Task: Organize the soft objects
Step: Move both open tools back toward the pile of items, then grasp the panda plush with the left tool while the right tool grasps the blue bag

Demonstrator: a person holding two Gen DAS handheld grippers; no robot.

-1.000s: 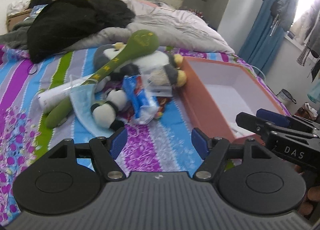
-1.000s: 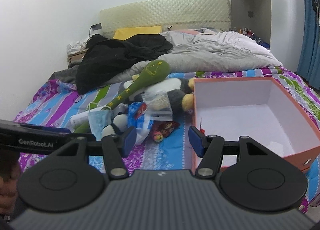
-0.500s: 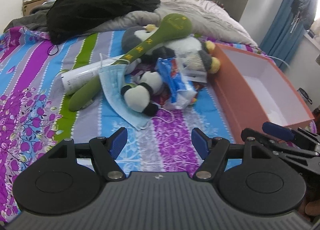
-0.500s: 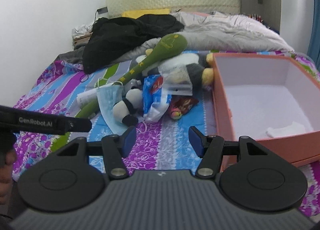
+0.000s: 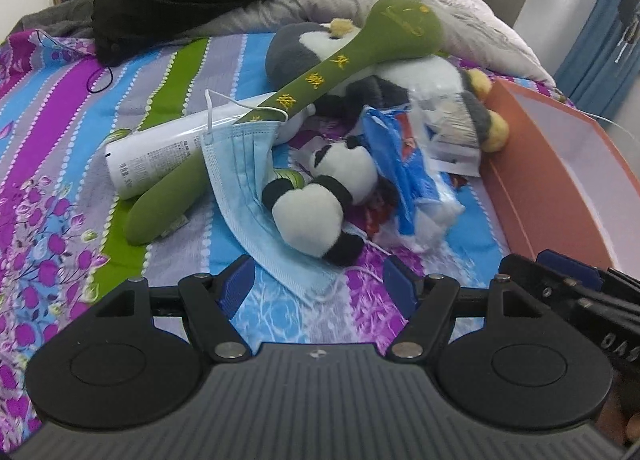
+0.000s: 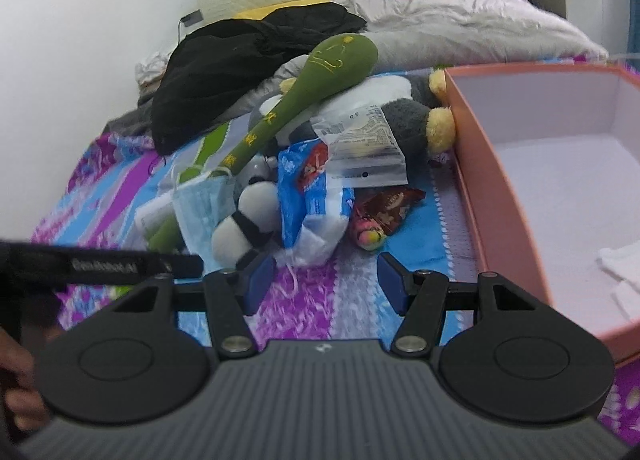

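The left tongs (image 5: 318, 286) are wide apart and hold nothing. They hang low over the striped bed sheet (image 5: 60, 132), just in front of a blue face mask (image 5: 244, 180) and a small panda toy (image 5: 320, 200). The right tongs (image 6: 326, 284) are wide apart too, with nothing in them, near a blue plastic pack (image 6: 308, 192).

The soft things lie in a heap on the bed. A long green plush stick (image 5: 320, 80) rests on top of a big gray and white plush toy (image 5: 420, 76) and a white tube (image 5: 160, 148). A clear bag (image 6: 362, 148) lies there too. An orange box (image 6: 480, 180) sits just right of the heap, with a white cloth (image 6: 620, 260) inside.
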